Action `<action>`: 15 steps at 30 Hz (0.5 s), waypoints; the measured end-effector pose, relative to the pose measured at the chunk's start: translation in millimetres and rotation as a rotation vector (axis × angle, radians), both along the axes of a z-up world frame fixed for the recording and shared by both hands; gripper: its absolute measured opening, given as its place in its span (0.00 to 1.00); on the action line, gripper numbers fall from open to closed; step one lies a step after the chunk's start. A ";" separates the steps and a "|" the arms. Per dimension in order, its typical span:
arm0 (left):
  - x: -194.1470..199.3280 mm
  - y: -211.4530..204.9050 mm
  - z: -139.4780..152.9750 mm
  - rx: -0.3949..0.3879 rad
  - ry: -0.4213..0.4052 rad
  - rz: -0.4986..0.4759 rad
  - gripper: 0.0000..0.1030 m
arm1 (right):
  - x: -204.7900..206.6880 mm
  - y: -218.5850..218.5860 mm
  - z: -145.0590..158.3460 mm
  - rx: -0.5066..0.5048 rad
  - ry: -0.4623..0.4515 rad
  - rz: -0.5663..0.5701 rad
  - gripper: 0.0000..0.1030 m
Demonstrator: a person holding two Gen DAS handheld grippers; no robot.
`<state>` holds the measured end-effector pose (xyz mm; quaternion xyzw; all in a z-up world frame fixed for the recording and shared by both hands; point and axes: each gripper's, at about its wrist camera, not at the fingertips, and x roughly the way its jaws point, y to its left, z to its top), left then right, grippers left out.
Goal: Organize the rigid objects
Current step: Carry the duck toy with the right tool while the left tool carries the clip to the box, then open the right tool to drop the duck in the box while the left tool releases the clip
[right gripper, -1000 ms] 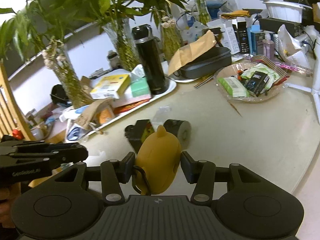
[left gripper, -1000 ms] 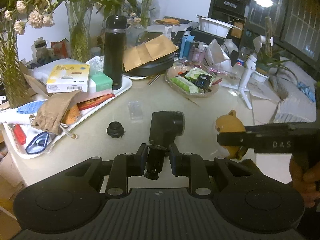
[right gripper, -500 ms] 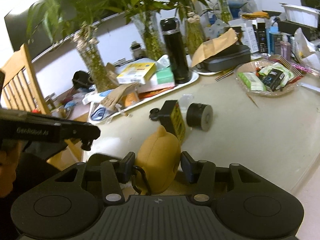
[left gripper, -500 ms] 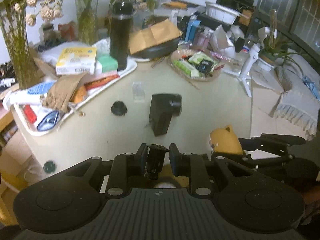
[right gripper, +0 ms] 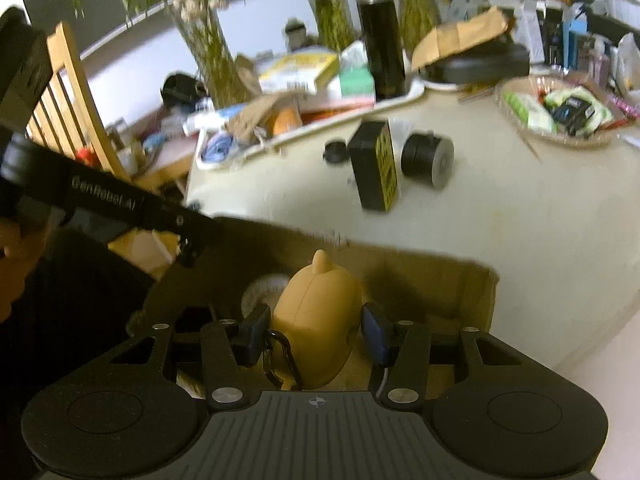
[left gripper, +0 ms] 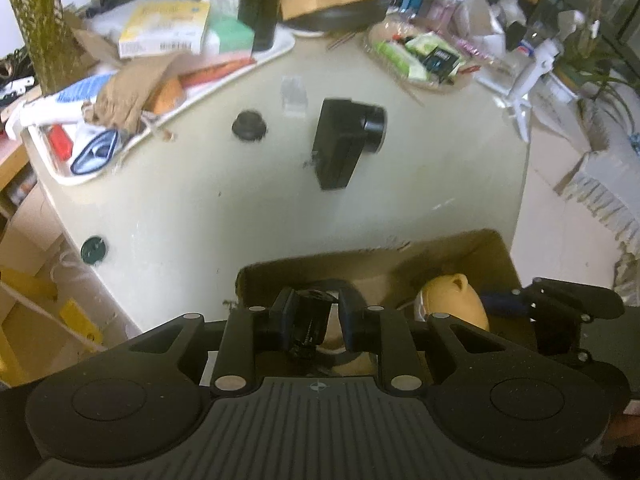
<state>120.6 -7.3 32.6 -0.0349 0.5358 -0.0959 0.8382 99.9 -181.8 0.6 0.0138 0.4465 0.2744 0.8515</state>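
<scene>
My left gripper (left gripper: 314, 316) is shut on a small black cylindrical part (left gripper: 310, 318) and holds it over an open cardboard box (left gripper: 360, 258) below the table's near edge. My right gripper (right gripper: 314, 326) is shut on a yellow bear-shaped case (right gripper: 316, 312) with a carabiner, also over the box (right gripper: 440, 280). The case also shows in the left wrist view (left gripper: 452, 300). On the cream table (left gripper: 200, 192) lie a black boxy device (left gripper: 344, 144) and a small black knob (left gripper: 248, 125).
A white tray (left gripper: 276, 50) of boxes and a pouch, a black flask (right gripper: 380, 36), plant vases and a snack basket (left gripper: 420, 56) crowd the table's far side. A wooden chair (right gripper: 64, 92) stands at the left. A white disc (right gripper: 262, 288) lies in the box.
Both grippers have pulled back from the table and come down over the cardboard box, each still holding its object. The box has come into view.
</scene>
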 end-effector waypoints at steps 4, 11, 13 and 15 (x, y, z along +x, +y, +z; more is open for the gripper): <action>0.9 0.6 -5.3 0.005 0.028 0.007 0.23 | -0.8 -1.2 -8.0 -0.016 0.057 -0.001 0.51; 2.4 -1.0 -10.3 0.019 0.047 0.004 0.23 | -2.6 -1.3 -12.6 -0.028 0.095 0.020 0.41; 2.3 -1.1 -10.9 0.019 0.054 0.000 0.23 | -3.4 0.2 -13.0 -0.032 0.094 0.034 0.41; 2.2 -1.2 -11.1 0.019 0.057 -0.003 0.23 | -3.7 -0.2 -10.5 -0.010 0.087 0.046 0.41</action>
